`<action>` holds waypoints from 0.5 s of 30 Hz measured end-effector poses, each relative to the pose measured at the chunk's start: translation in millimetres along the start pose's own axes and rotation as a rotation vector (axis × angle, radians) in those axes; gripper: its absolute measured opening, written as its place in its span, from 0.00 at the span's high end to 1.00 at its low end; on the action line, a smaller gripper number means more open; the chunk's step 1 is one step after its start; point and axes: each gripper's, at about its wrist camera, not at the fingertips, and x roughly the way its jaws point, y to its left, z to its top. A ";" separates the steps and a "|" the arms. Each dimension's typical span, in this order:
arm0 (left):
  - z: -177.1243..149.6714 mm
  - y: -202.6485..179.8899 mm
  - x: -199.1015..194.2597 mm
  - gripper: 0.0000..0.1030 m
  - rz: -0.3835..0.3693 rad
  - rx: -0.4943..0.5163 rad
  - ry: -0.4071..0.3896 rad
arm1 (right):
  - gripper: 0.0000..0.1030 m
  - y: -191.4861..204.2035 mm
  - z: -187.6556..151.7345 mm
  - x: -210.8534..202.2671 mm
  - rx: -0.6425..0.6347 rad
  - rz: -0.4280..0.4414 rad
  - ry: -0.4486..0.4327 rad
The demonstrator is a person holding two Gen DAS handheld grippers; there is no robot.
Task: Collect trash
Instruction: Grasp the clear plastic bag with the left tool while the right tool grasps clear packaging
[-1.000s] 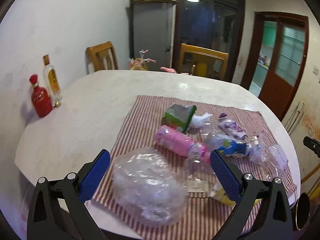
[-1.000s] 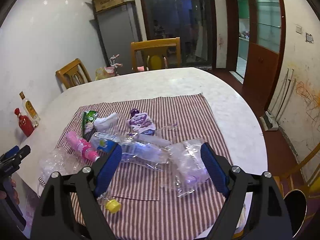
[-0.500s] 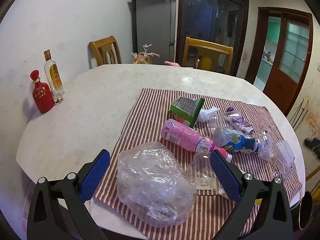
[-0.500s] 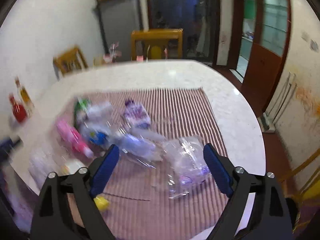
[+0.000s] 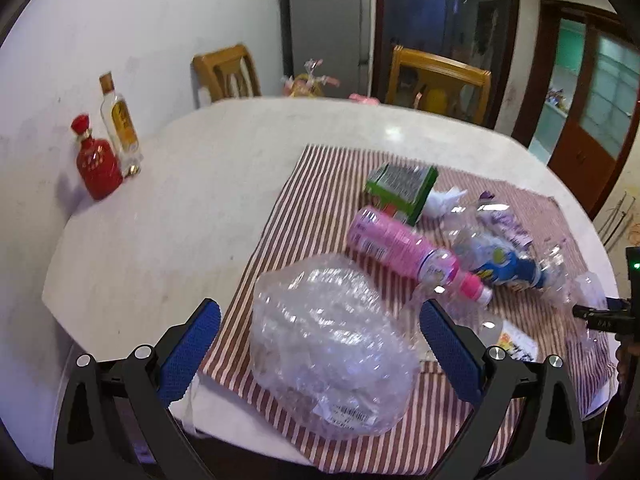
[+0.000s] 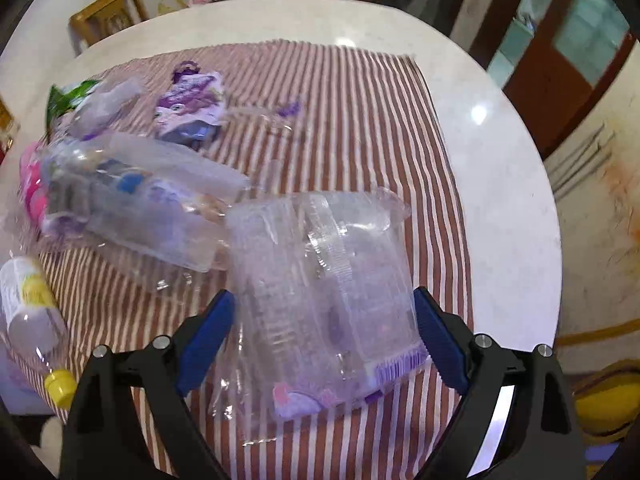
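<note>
Trash lies on a red-striped cloth (image 5: 320, 184) on a round white table (image 5: 180, 216). My left gripper (image 5: 320, 346) is open and hangs just above a crumpled clear plastic bag (image 5: 328, 352), which sits between its blue pads (image 5: 192, 350) with gaps on both sides. Beyond the bag lie a pink bottle (image 5: 404, 252), a green packet (image 5: 400, 188) and a blue-labelled clear bottle (image 5: 500, 264). My right gripper (image 6: 322, 340) points steeply down over a clear plastic clamshell pack (image 6: 324, 292). Its jaws are closing with the pack between them, and the pads do not visibly press on it.
A red bottle (image 5: 96, 164) and a clear yellow-labelled bottle (image 5: 120, 120) stand by the wall at the table's left. Clear bottles (image 6: 140, 200), a purple pouch (image 6: 192, 108) and a small yellow-capped bottle (image 6: 36, 320) lie left of the right gripper. Wooden chairs (image 5: 436, 80) stand behind the table.
My right gripper has dropped fast and tipped downward, and its fingers now straddle the clear clamshell pack. My left gripper has sunk a little toward the plastic bag.
</note>
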 end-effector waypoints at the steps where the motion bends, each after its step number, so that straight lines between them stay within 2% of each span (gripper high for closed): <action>1: -1.2 1.4 4.2 0.06 0.006 -0.007 0.021 | 0.29 -0.5 -0.9 2.1 0.007 0.012 0.010; 3: -4.3 3.6 11.4 0.06 0.013 -0.019 0.054 | 0.35 -3.8 -0.7 1.3 0.024 0.015 0.010; 6: -8.7 4.8 22.2 0.06 0.012 -0.035 0.104 | 0.38 -8.0 -2.2 -2.6 0.055 0.043 0.013; 8: -11.6 4.3 31.5 0.06 0.012 -0.044 0.139 | 0.38 -11.7 -3.8 -8.6 0.087 0.072 0.007; 15: -25.6 -11.7 80.3 0.06 0.032 0.001 0.258 | 0.38 -19.3 -11.0 -43.3 0.141 0.081 -0.070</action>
